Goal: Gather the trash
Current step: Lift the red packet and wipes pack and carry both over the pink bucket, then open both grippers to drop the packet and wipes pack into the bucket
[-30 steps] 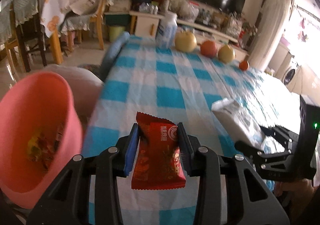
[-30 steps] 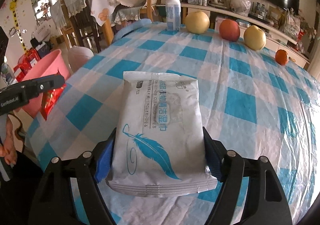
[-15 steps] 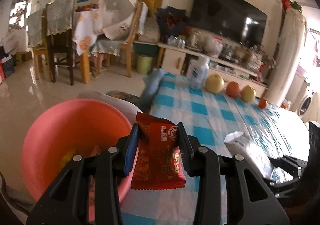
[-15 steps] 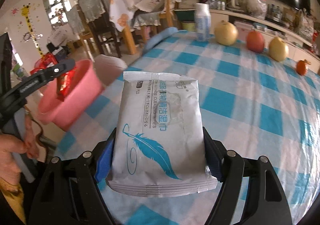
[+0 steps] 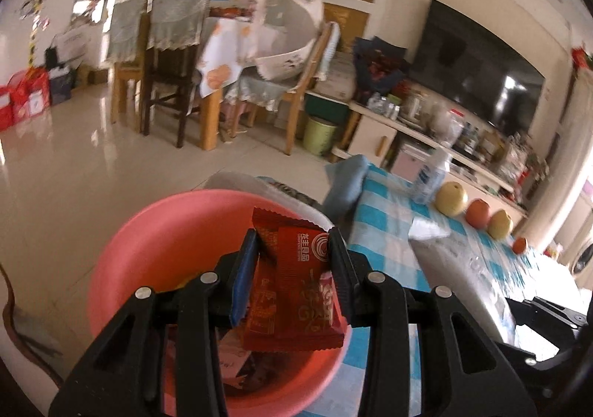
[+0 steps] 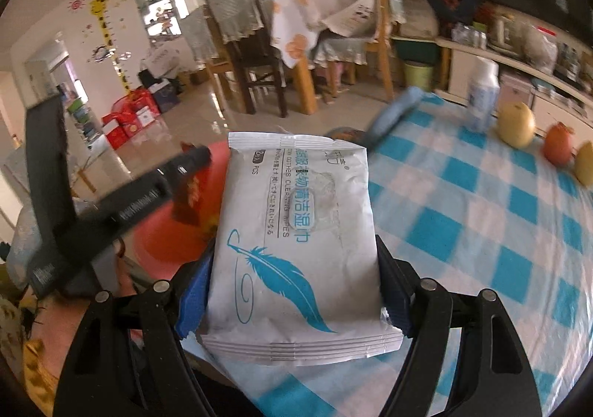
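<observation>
Left wrist view: our left tongs (image 5: 292, 268) are clamped tight on a red snack wrapper (image 5: 296, 298), crinkled with gold print, hanging right over the pink basin (image 5: 148, 231). The basin has a few scraps of wrappers at the bottom. Beside it sits the bench (image 5: 389, 231) with its blue-checked cloth, a white bottle (image 5: 431, 178) and some fruit (image 5: 450, 198).

Right wrist view: our right tongs (image 6: 292, 291) are spread wide, gripping a white wet-wipes pack (image 6: 296, 231) with a blue feather, above the bench's edge. The left tongs (image 6: 178, 172) cross in front of the basin (image 6: 218, 165).
</observation>
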Demonstrator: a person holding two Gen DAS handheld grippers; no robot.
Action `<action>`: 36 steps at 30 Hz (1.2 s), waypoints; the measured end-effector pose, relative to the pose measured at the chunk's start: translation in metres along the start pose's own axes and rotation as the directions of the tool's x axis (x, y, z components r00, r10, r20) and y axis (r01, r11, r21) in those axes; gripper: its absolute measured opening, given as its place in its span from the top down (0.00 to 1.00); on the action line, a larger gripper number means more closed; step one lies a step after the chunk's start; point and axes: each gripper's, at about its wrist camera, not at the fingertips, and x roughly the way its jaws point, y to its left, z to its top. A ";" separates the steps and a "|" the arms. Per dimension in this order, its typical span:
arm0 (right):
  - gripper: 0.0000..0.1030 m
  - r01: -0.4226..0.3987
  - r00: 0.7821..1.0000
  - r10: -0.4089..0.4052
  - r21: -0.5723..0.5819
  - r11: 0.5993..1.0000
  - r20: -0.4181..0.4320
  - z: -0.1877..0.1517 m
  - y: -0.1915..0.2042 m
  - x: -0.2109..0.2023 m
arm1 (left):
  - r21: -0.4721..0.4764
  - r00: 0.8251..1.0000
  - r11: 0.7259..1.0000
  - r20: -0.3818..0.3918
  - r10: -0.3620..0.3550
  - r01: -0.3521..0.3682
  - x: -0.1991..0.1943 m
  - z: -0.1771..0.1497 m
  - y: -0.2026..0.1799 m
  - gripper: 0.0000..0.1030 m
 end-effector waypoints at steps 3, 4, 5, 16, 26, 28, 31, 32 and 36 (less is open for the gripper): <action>0.25 -0.025 1.000 0.025 -0.014 1.000 0.003 0.014 0.014 0.011 | -0.053 1.000 0.998 -0.006 0.018 -0.019 0.003 0.002 0.015 0.61; 0.25 -0.031 1.000 0.031 -0.015 0.999 0.003 0.017 0.016 0.014 | -0.067 1.000 0.997 -0.010 0.025 -0.025 0.004 0.002 0.019 0.61; 0.25 -0.038 0.999 0.038 -0.014 0.999 0.004 0.020 0.019 0.017 | -0.087 0.999 0.996 -0.018 0.031 -0.032 0.006 0.003 0.025 0.61; 0.19 -0.172 0.985 0.171 0.091 0.981 0.017 0.057 0.035 0.059 | -0.190 0.986 0.969 -0.084 0.145 -0.158 0.017 0.000 0.054 0.47; 0.11 -0.087 0.992 0.066 0.215 0.973 0.103 0.035 -0.019 0.012 | -0.214 0.974 0.951 -0.027 0.225 -0.225 0.004 0.005 0.056 0.13; 0.11 -0.040 0.995 0.018 0.218 0.975 0.101 0.024 -0.029 0.002 | -0.204 0.978 0.956 -0.015 0.210 -0.209 0.004 0.007 0.051 0.10; 0.11 0.030 0.995 -0.050 0.209 0.977 0.089 0.008 -0.043 -0.012 | -0.179 0.983 0.968 0.012 0.182 -0.177 0.002 0.008 0.038 0.07; 0.11 0.051 0.994 -0.070 0.204 0.978 0.085 0.003 -0.046 -0.016 | -0.167 0.985 0.972 0.023 0.173 -0.167 0.001 0.008 0.033 0.07; 0.10 0.138 0.985 -0.156 0.197 0.971 0.079 -0.019 -0.062 -0.033 | -0.122 0.988 0.984 0.057 0.140 -0.133 -0.002 0.007 0.013 0.06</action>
